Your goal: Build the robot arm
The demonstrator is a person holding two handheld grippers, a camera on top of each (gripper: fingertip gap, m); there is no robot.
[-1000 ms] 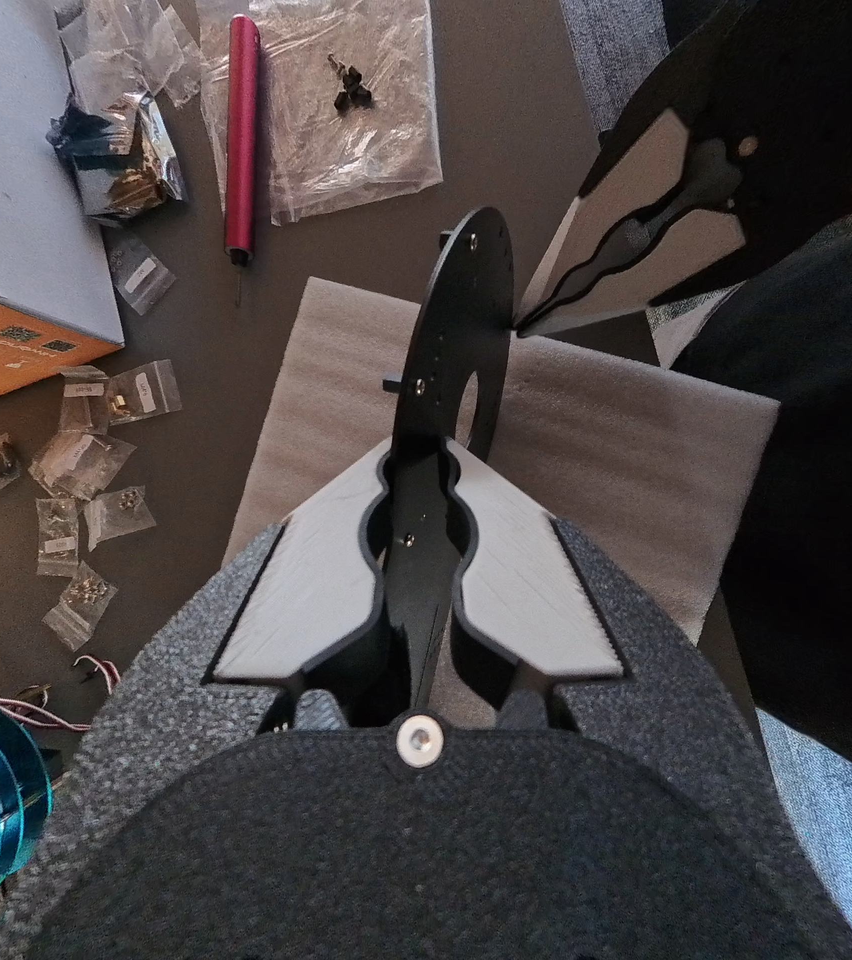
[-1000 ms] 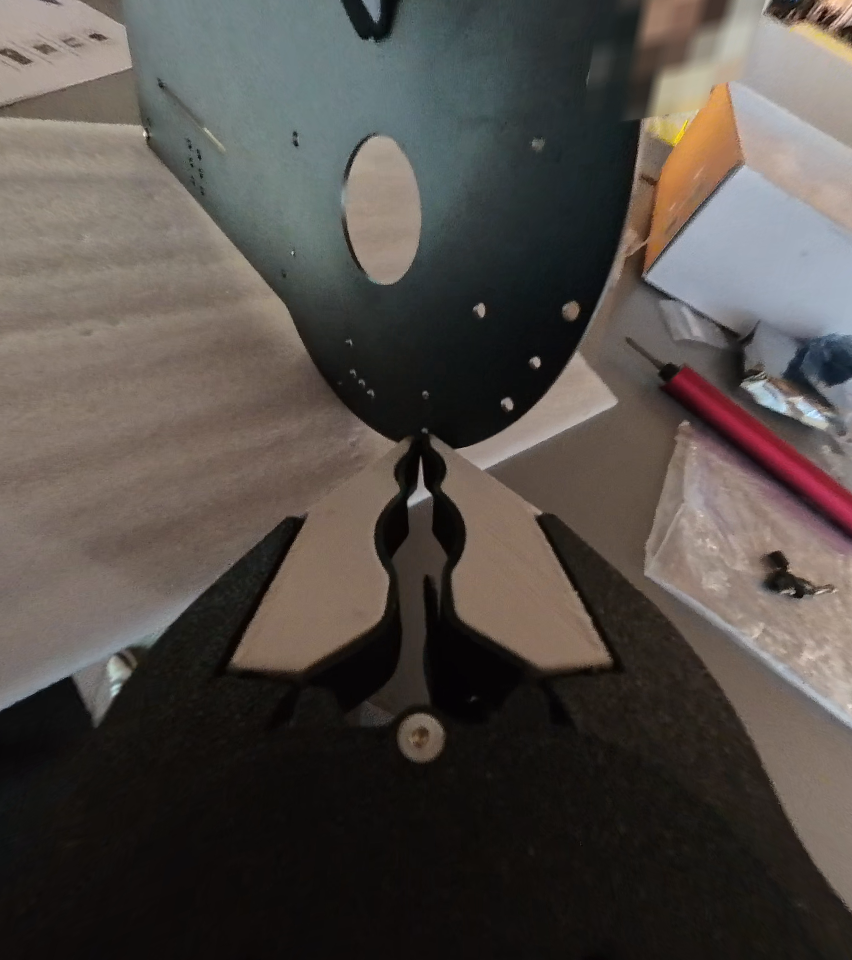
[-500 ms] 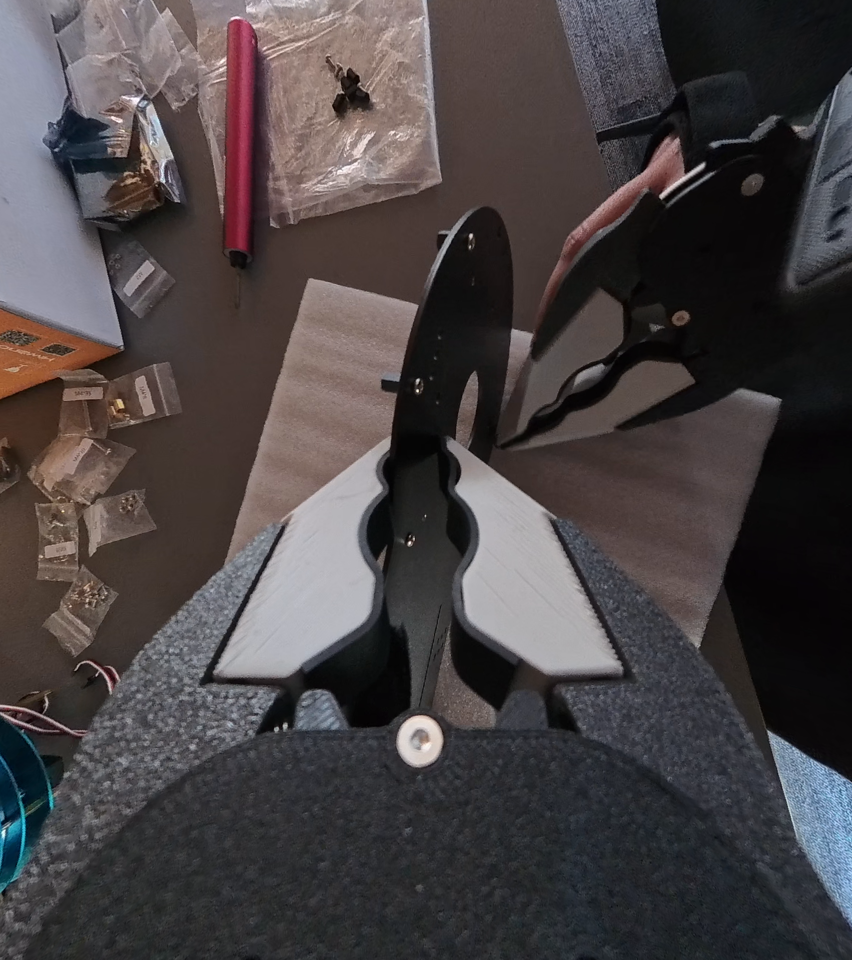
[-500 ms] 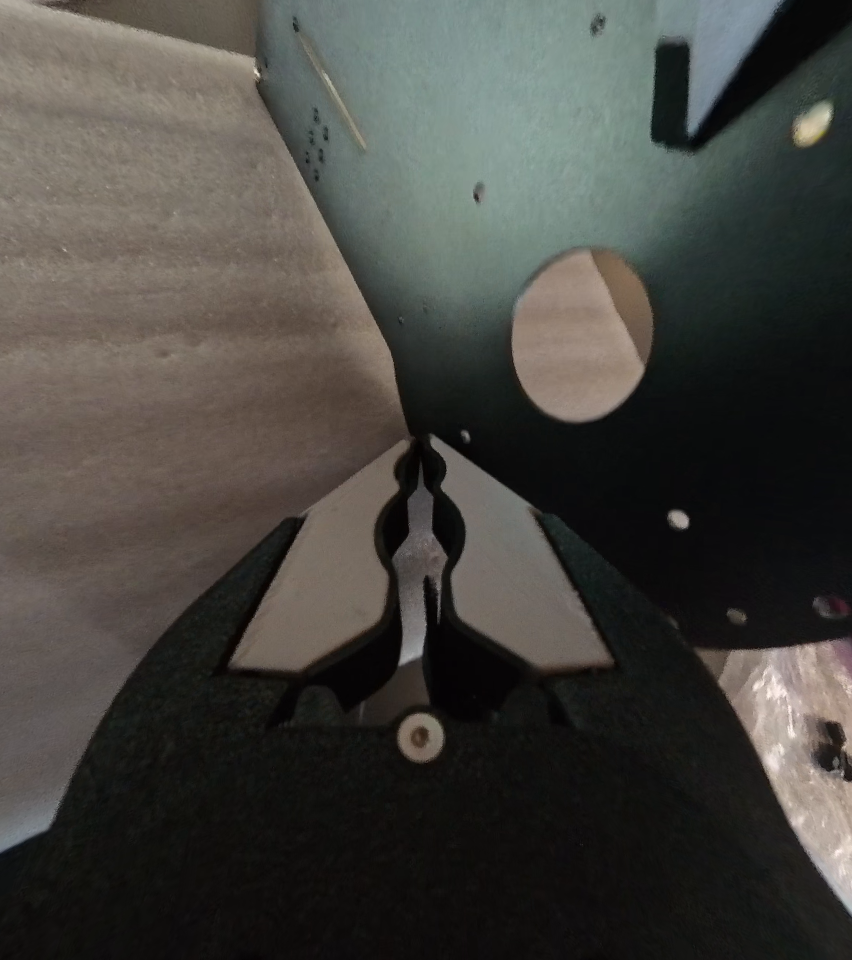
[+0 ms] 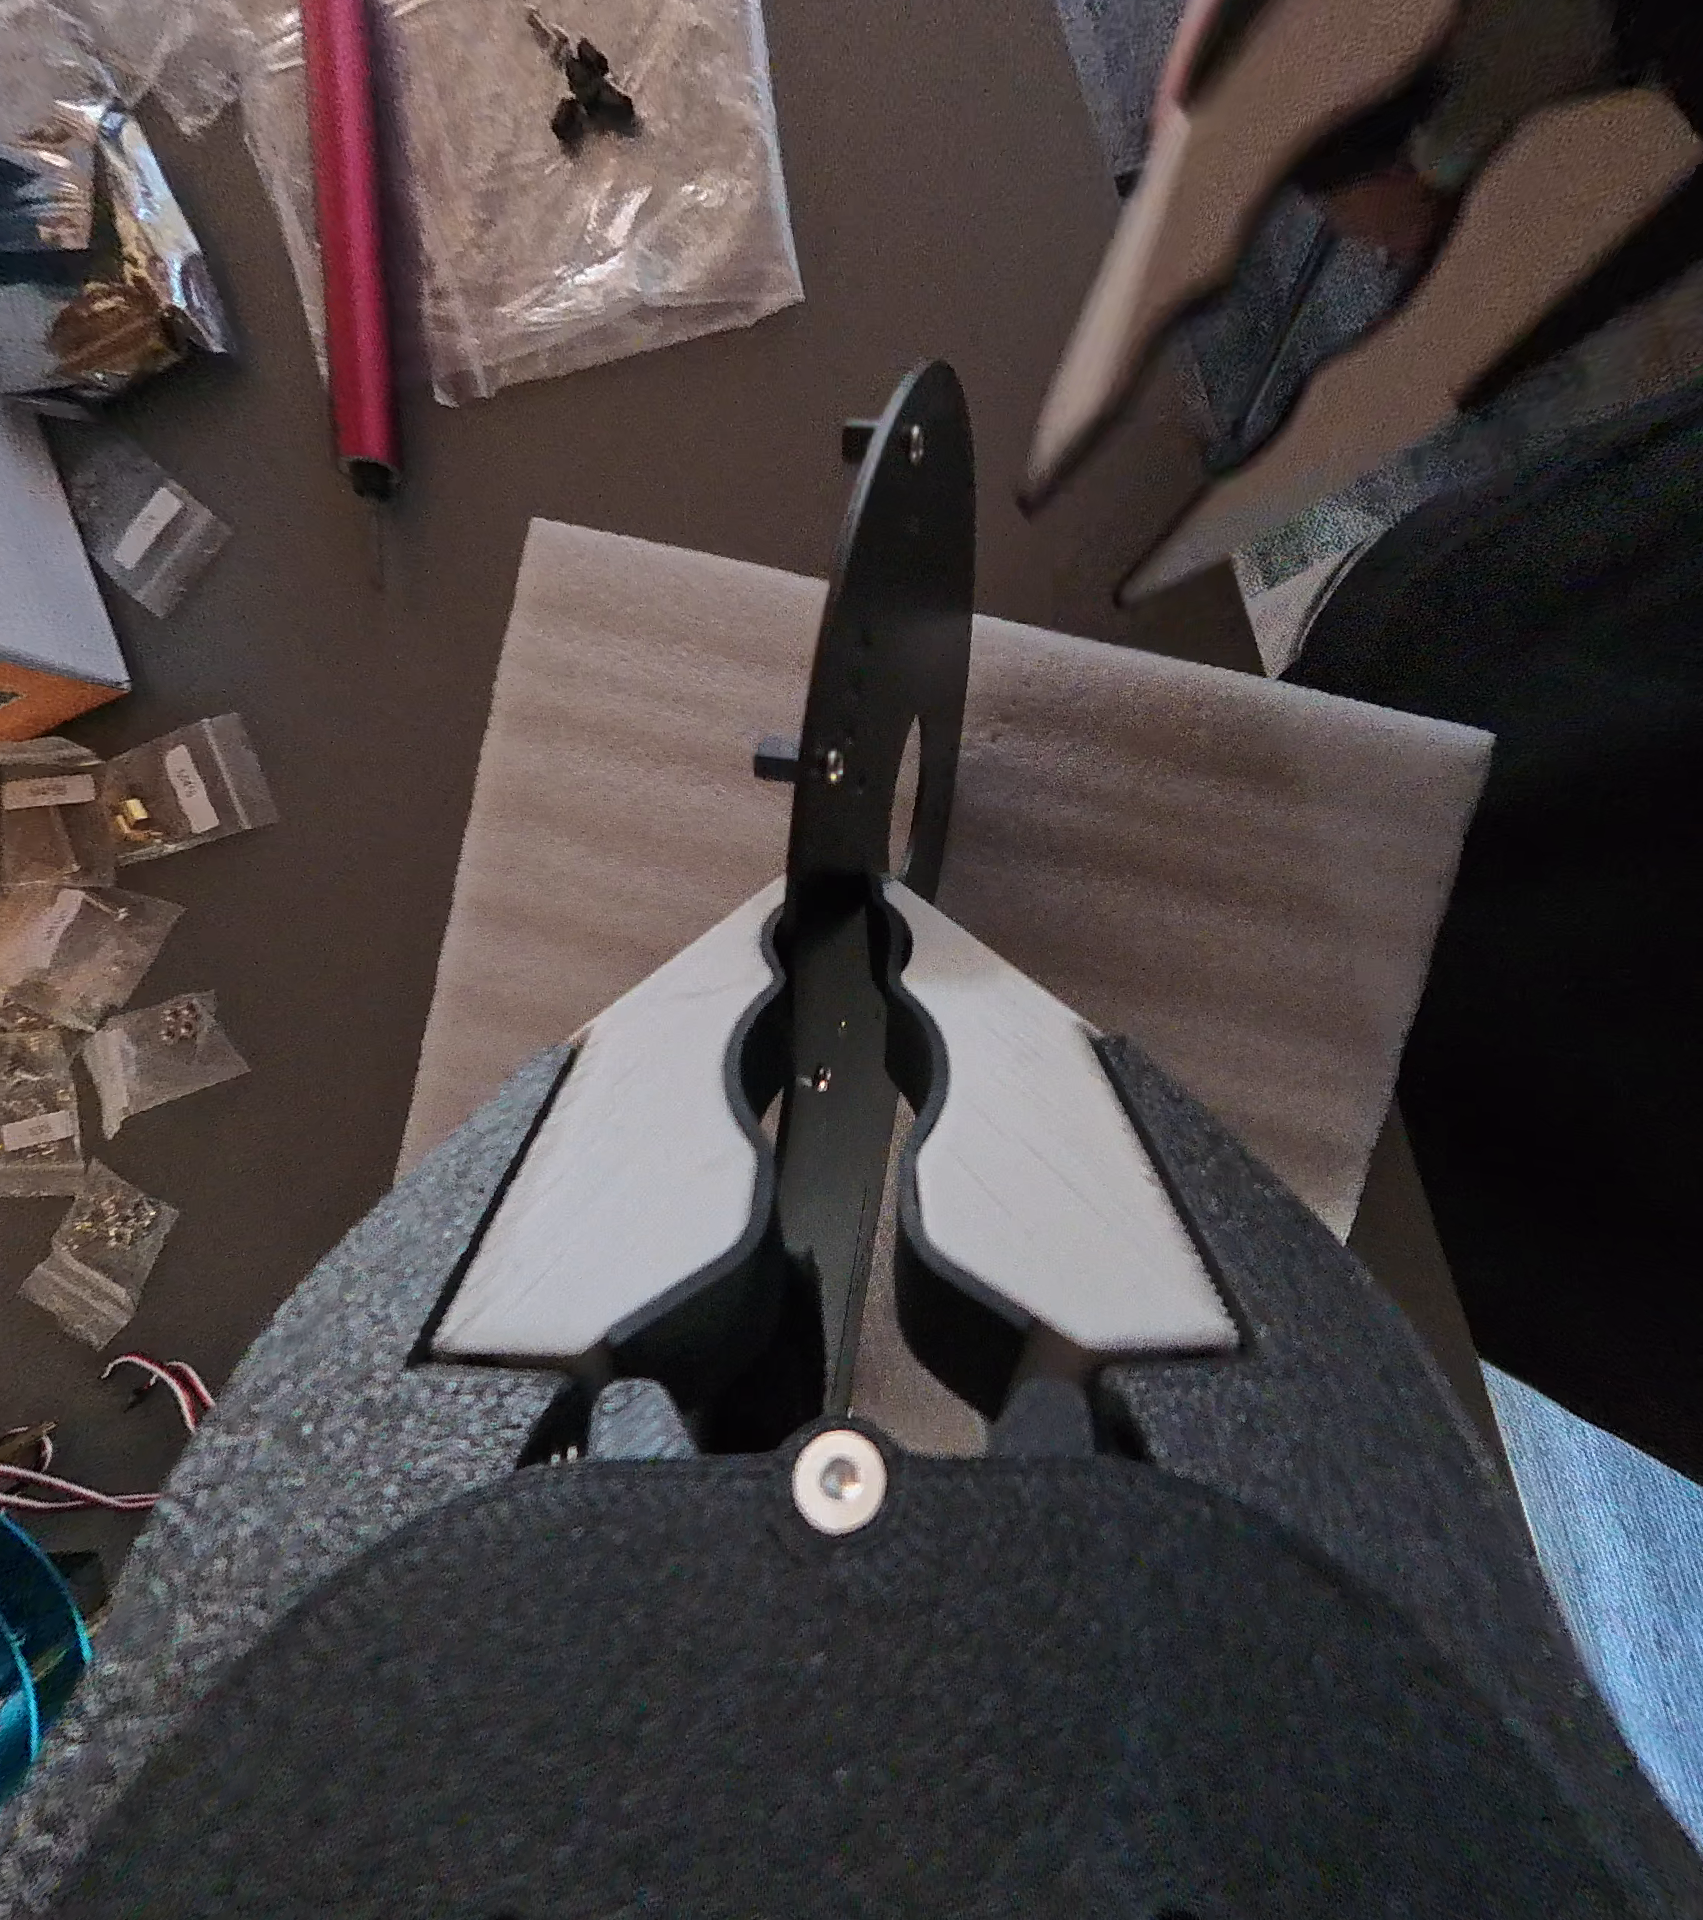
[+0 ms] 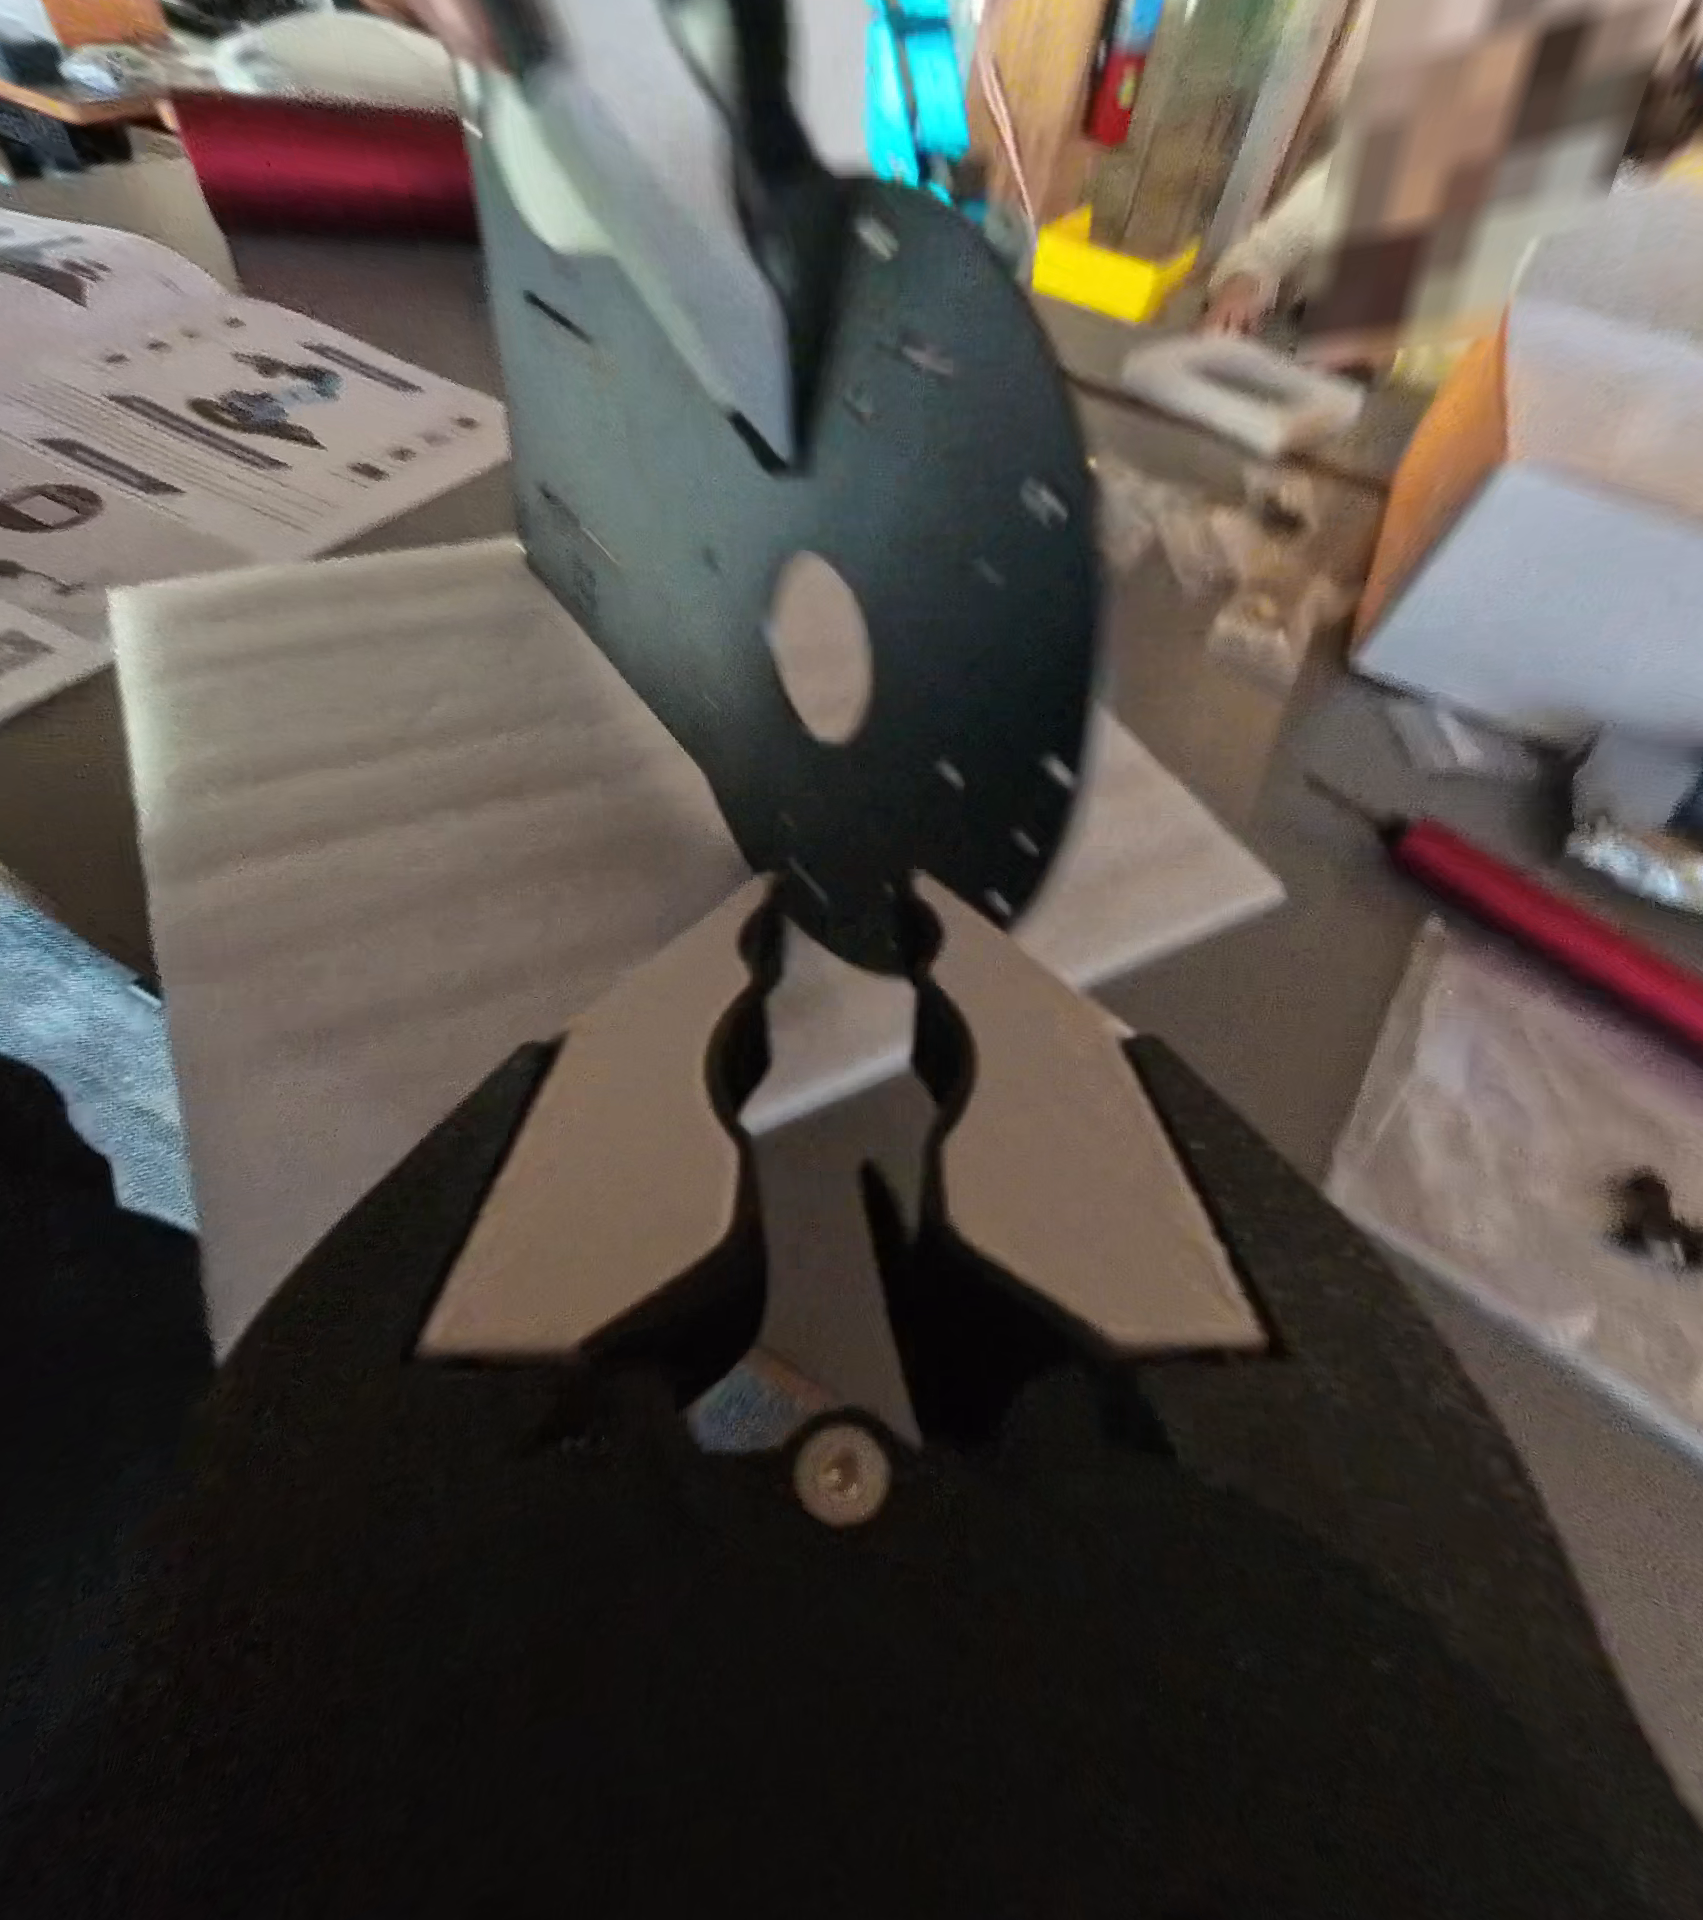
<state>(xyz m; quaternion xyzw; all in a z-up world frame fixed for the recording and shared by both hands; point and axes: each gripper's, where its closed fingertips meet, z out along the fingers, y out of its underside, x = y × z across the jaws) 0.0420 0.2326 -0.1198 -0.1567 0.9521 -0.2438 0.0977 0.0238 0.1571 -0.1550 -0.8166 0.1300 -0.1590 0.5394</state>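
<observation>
Above the brown desk (image 5: 930,260) and its foam sheet (image 5: 1138,831), the left gripper (image 5: 831,894) has its fingers clenched on an upright black plate (image 5: 904,623); the right gripper (image 6: 842,904), fingers parted and empty, faces the plate's lower edge.

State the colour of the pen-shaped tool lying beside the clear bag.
Red, clearest in the left wrist view.

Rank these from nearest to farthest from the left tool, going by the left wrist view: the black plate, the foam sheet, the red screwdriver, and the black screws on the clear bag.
1. Black plate: clamped edge-on in the left tool.
2. Foam sheet: directly beneath the tool's tips.
3. Red screwdriver: ahead and left, on the brown table.
4. Black screws: farthest, top centre on the clear bag.
</observation>
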